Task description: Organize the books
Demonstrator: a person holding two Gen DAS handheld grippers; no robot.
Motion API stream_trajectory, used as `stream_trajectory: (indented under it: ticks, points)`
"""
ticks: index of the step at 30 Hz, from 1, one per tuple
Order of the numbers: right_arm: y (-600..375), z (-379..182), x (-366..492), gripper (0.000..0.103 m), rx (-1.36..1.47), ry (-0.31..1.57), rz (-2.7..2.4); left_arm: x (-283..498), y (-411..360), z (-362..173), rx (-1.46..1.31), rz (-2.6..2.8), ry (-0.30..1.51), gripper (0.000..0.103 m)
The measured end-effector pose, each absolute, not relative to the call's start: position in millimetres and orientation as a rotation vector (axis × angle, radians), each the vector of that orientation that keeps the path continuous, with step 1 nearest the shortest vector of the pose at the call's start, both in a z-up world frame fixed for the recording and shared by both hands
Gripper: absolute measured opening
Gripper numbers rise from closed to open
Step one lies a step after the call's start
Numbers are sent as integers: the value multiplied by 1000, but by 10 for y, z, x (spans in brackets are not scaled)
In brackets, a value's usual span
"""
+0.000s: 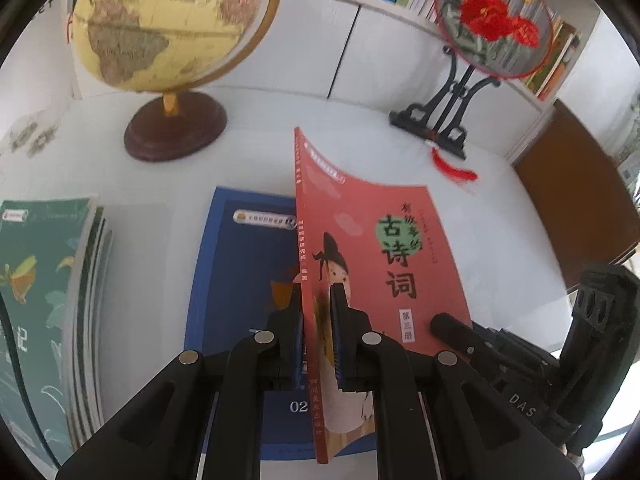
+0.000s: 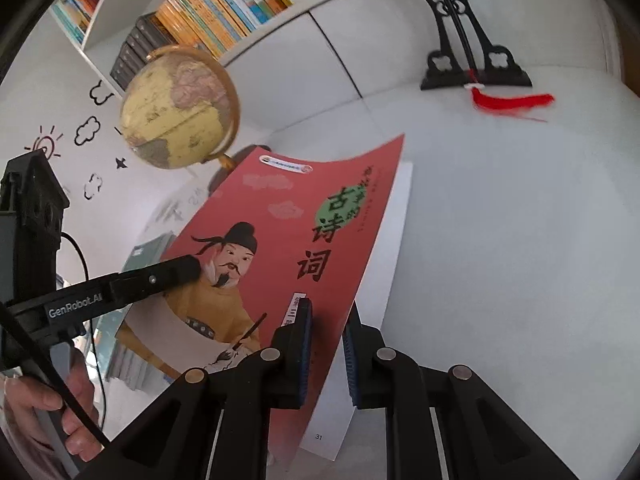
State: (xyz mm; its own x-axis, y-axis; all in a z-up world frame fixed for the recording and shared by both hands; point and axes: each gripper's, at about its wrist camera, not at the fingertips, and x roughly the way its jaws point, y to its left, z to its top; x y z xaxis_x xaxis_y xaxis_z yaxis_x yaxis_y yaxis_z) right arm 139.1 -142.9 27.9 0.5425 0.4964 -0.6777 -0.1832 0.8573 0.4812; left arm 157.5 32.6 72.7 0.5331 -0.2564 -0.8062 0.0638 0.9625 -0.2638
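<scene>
A thin red poetry book (image 1: 360, 248) with a bearded figure on its cover is held up off the white table. My left gripper (image 1: 316, 328) is shut on its spine edge. My right gripper (image 2: 328, 344) is shut on the cover's outer edge (image 2: 280, 240), with a white inner page hanging behind. The right gripper's finger also shows in the left wrist view (image 1: 452, 326). Under the red book a blue book (image 1: 240, 264) lies flat. A stack topped by a green book (image 1: 36, 300) lies at the left.
A yellow globe (image 1: 168, 20) on a dark round base stands at the back left. A round fan with red flowers (image 1: 494, 20) on a black stand with a red tassel is at the back right. A shelf of books (image 2: 208, 12) runs behind.
</scene>
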Motion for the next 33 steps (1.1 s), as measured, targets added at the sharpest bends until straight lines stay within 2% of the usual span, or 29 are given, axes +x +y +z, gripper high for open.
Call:
stream_trajectory:
  ticks: [9, 33]
  points:
    - [-1318, 701, 1317, 14, 331, 836, 406, 1536, 395, 1105, -190, -234, 935, 8]
    - [-893, 1344, 950, 14, 284, 692, 326, 1244, 717, 1649, -158, -340, 851, 8]
